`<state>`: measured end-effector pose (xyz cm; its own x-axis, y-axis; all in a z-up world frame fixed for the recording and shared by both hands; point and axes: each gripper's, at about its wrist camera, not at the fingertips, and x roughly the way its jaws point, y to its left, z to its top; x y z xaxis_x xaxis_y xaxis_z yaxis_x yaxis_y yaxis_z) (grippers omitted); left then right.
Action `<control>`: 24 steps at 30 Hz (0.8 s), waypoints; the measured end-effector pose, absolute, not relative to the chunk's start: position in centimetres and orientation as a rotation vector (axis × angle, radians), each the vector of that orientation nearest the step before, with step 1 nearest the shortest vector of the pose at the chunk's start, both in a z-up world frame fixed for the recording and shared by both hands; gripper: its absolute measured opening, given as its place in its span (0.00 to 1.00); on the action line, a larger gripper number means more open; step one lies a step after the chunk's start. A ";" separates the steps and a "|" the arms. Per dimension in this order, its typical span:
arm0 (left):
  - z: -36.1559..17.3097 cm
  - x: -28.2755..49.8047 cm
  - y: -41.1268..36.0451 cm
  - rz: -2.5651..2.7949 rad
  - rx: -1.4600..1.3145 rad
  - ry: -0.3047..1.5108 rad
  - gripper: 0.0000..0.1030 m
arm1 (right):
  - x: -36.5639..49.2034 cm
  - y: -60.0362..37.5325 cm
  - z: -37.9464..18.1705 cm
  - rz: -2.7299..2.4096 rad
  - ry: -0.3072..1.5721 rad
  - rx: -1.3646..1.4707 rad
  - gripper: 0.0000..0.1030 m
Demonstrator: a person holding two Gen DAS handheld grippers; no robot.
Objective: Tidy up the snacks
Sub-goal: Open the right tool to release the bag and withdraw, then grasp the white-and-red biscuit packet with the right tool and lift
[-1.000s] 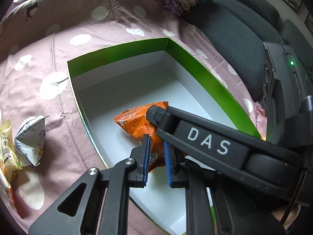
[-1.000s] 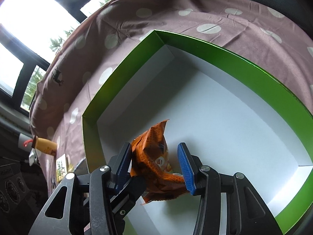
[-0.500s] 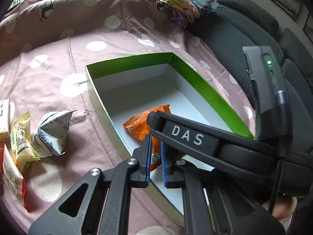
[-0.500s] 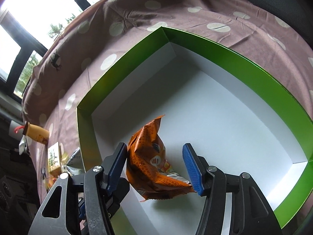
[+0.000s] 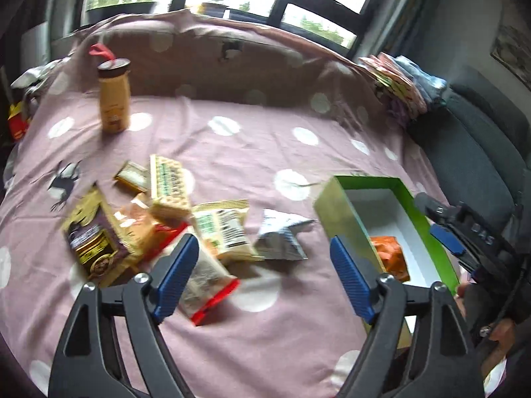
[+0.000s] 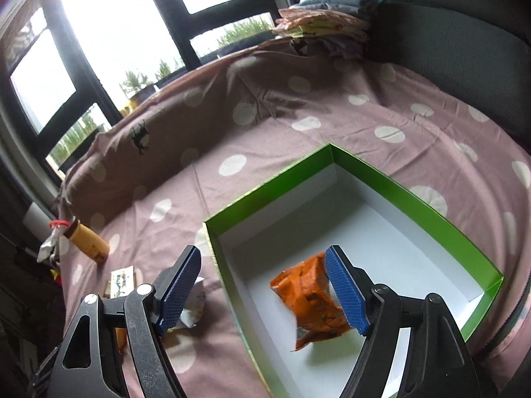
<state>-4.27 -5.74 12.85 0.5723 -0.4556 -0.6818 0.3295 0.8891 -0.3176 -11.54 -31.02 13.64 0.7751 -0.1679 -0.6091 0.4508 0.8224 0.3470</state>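
Orange snack bag [image 6: 310,301] sits loose on floor of green box [image 6: 391,179], near its front-left corner, so first item looks sorted. Right gripper [image 6: 262,293] hangs over box's left wall, fingers spread wide, gripping nothing. Left gripper [image 5: 262,277] also wide, empty, pointed at snack pile [image 5: 159,222] left of box, probably lining up next pick. Silver pouch [image 5: 282,237] lies closest to box.
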 end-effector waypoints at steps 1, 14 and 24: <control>12.2 -4.1 -4.4 -0.424 -0.192 0.856 0.83 | -11.2 -30.2 13.9 -0.308 0.594 0.497 0.76; 3.9 -1.3 0.2 -0.356 -0.442 1.096 0.81 | -0.4 -16.8 11.5 0.169 0.881 0.394 0.76; 2.4 -0.8 -0.1 -0.396 -0.502 1.145 0.59 | 2.0 -14.5 5.6 0.194 1.049 0.362 0.46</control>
